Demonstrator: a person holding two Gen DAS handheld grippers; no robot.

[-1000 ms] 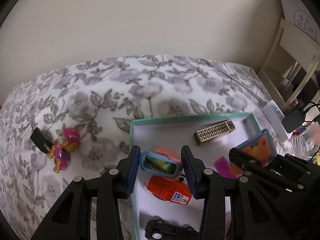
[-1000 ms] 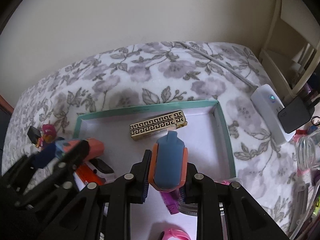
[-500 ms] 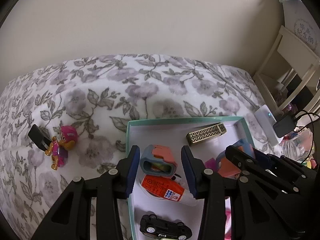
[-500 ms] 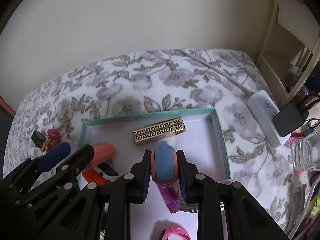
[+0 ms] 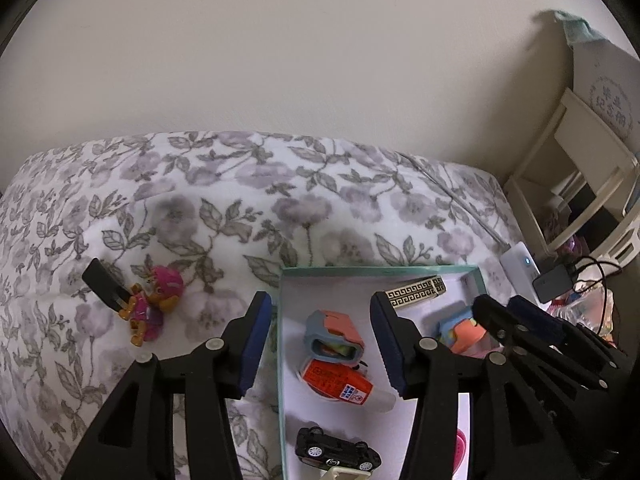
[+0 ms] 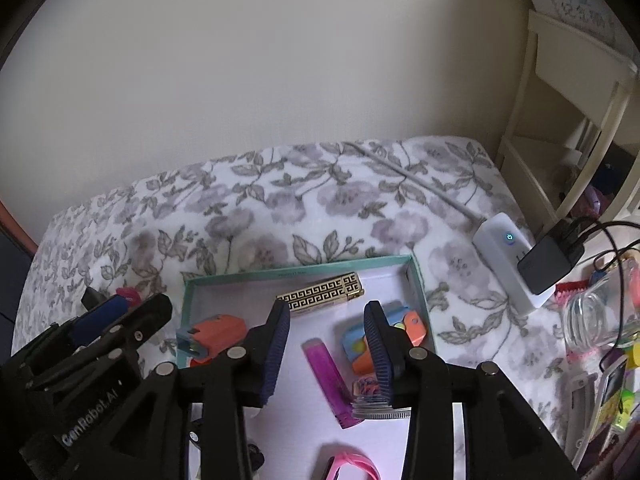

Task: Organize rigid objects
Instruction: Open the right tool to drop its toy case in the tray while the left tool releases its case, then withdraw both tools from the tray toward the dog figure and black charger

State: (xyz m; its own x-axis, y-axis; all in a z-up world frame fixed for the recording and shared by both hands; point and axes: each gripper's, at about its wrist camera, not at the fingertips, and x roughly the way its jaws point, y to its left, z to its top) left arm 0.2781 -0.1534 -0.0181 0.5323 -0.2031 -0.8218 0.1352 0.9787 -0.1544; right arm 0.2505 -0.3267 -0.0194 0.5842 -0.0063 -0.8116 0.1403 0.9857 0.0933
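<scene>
A teal-rimmed white box [image 5: 281,320] [image 6: 304,273] lies on the floral bedspread. In it lie a grey-and-orange toy case [image 5: 334,332] [image 6: 214,336], a blue-and-orange toy case [image 5: 460,330] [image 6: 360,344], a gold-patterned bar [image 5: 414,292] [image 6: 320,292], an orange glue bottle [image 5: 340,382], a black toy car [image 5: 336,452] and a purple tube [image 6: 328,380]. My left gripper [image 5: 320,344] is open and empty above the grey-and-orange case. My right gripper [image 6: 326,356] is open and empty beside the blue-and-orange case.
A pink toy figure [image 5: 154,300] and a black block [image 5: 102,286] lie on the bedspread left of the box. A white power strip [image 6: 506,258] with a black charger [image 6: 550,258], a clear jar [image 6: 596,316] and a cream shelf [image 6: 572,112] stand at the right.
Both grippers have opened and let go of their toy cases, which now lie in the box. Both grippers have pulled back and up.
</scene>
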